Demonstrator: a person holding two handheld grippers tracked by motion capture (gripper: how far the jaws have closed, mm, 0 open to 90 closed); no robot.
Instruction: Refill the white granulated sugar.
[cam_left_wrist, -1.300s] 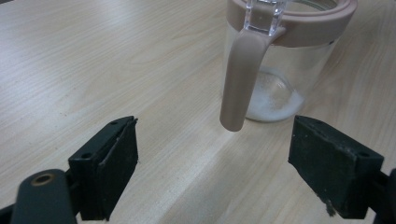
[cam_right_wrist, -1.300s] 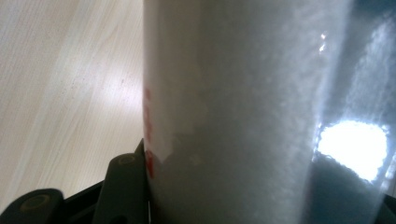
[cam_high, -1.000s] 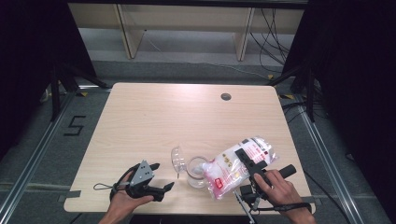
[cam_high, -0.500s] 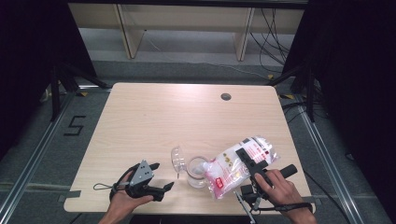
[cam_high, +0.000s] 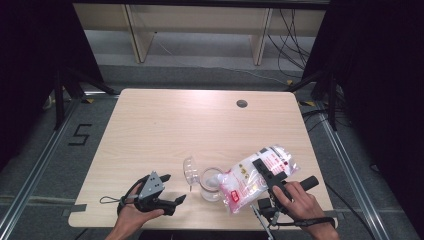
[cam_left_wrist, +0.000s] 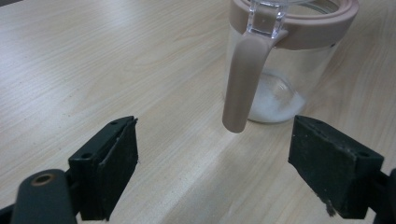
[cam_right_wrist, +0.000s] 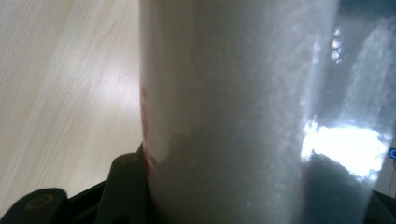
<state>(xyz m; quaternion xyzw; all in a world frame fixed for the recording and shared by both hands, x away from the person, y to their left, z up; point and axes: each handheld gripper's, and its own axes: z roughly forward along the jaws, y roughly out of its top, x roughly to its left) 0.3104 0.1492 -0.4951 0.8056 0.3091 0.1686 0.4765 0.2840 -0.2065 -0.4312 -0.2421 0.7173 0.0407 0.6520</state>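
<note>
High view: right gripper (cam_high: 267, 172) clamped across a plastic bag (cam_high: 255, 176) of white powder, bag tilted with its lower end at the mouth of a clear jar (cam_high: 211, 183). Jar stands near the table's (cam_high: 200, 125) front edge, its clear lid (cam_high: 189, 170) hinged open to the left. Left gripper (cam_high: 170, 189) rests on the table left of the jar, apart from it.

Left gripper view: jaws wide open, nothing between them. Jar (cam_left_wrist: 285, 60) just ahead, pink rim, pink handle (cam_left_wrist: 243, 79) hanging down, a little white powder (cam_left_wrist: 275, 100) in the bottom.

Right gripper view: jaws gripping the bag (cam_right_wrist: 233, 116), white contents close against the lens.
</note>
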